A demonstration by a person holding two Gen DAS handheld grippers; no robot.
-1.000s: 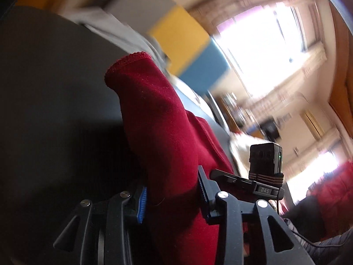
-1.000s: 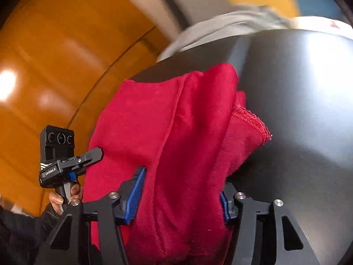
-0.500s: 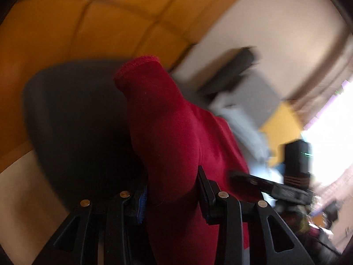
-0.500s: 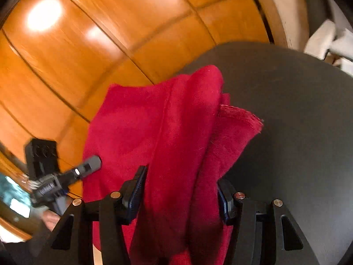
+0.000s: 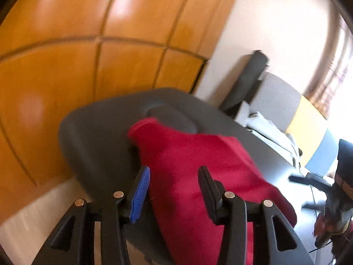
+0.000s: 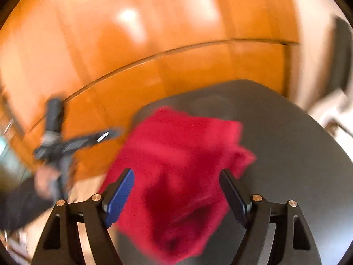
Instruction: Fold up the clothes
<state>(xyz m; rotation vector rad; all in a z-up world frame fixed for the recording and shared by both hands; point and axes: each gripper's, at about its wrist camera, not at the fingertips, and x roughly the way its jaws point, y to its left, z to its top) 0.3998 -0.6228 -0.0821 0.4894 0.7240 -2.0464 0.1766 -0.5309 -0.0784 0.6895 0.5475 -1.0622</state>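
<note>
Clearly, both wrist views centre on the same red garment [image 5: 194, 161] lying on a dark grey table [image 5: 94, 132], in the lower middle of each frame. From the left wrist view, the left gripper [image 5: 174, 185] has its jaws parted, with the cloth running between them; whether either pad presses the fabric cannot be told. That view alone shows, at the right of the frame, a pale grey garment [image 5: 269, 130] heaped near the table's far edge, a grey chair back [image 5: 275, 97] behind it, and the other gripper cut off by the right edge. From the right wrist view, the right gripper [image 6: 176, 190] stands wide open, the red cloth bunched between its fingers but apparently clear of both pads. Only this view shows the left tool as a blurred dark shape in the left middle, against the orange wood panelling [image 6: 154, 33]. Heavy motion blur smears the cloth's folds and hem here, so its edges are hard to read.
</note>
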